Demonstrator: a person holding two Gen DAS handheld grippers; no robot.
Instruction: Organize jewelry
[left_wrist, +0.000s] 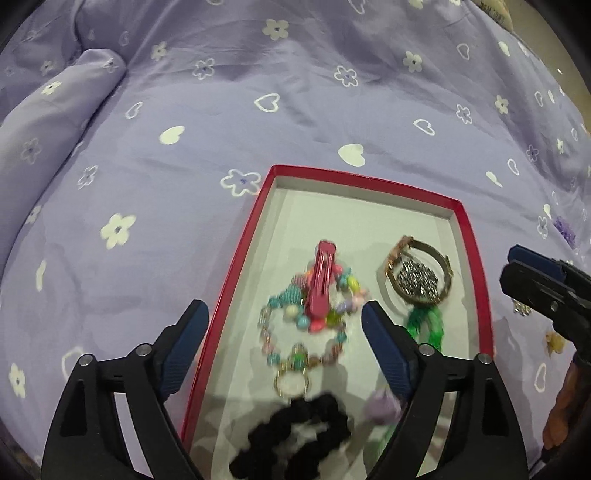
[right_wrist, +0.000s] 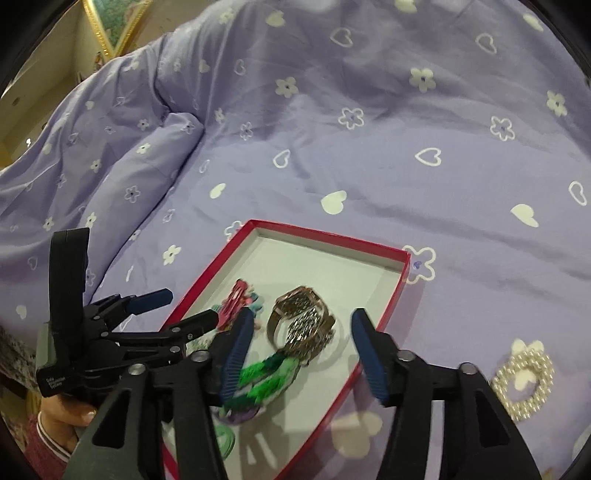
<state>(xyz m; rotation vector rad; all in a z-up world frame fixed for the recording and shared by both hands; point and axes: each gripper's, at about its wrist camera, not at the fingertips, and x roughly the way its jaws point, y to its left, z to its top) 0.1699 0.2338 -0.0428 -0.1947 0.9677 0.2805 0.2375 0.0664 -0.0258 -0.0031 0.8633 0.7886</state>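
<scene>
A red-rimmed box (left_wrist: 472, 236) with a white floor lies on the lilac bedspread. Inside it are a pink hair clip (left_wrist: 323, 284) on a string of coloured beads (left_wrist: 306, 332), a metal watch (left_wrist: 417, 277), a green fabric piece (left_wrist: 424, 325), a black scrunchie (left_wrist: 295, 435) and a lilac piece (left_wrist: 382, 406). My left gripper (left_wrist: 284, 310) hangs open above the beads, touching nothing. My right gripper (right_wrist: 301, 317) is open over the watch (right_wrist: 303, 321) and the green piece (right_wrist: 269, 376), its pads clear of both. Each view shows the other gripper: the right gripper (left_wrist: 532, 273) and the left gripper (right_wrist: 188, 306).
A pearl ring-shaped piece (right_wrist: 524, 380) lies on the bedspread right of the box (right_wrist: 332, 240). Small loose pieces, a purple flower (left_wrist: 565, 229) and a yellowish one (left_wrist: 554, 341), lie near the right gripper. A rolled fold of duvet (left_wrist: 74, 92) rises at the far left. A hand (right_wrist: 70, 410) holds the left gripper.
</scene>
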